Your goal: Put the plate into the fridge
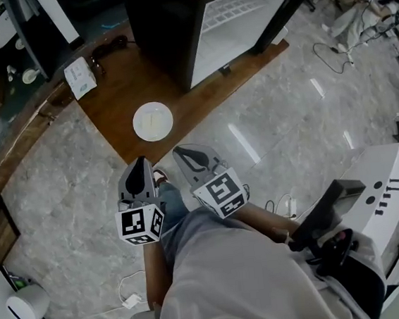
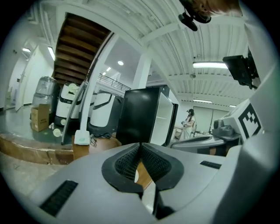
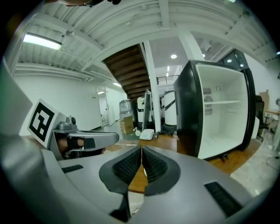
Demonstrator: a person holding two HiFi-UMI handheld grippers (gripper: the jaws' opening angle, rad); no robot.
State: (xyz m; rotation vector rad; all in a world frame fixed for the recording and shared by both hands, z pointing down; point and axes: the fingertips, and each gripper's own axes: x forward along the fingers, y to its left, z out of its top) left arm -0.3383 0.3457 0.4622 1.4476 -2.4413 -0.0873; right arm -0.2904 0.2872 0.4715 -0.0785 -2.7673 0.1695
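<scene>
A round white plate (image 1: 153, 121) lies on a low wooden platform (image 1: 118, 93), near its front corner. Behind it stands a black fridge (image 1: 230, 14) with its door swung open and a white, empty inside (image 3: 221, 111); the fridge (image 2: 146, 116) also shows in the left gripper view. My left gripper (image 1: 141, 163) and right gripper (image 1: 184, 152) hover side by side over the marble floor, just short of the plate. Both are shut with nothing between the jaws, as the left gripper (image 2: 140, 146) and right gripper (image 3: 141, 148) show in their own views.
A small white box (image 1: 79, 77) and dark cables (image 1: 106, 50) lie on the platform's back left. A white machine (image 1: 384, 196) stands at my right. White floor appliances (image 2: 76, 107) sit behind the platform. A person (image 2: 190, 123) stands far off.
</scene>
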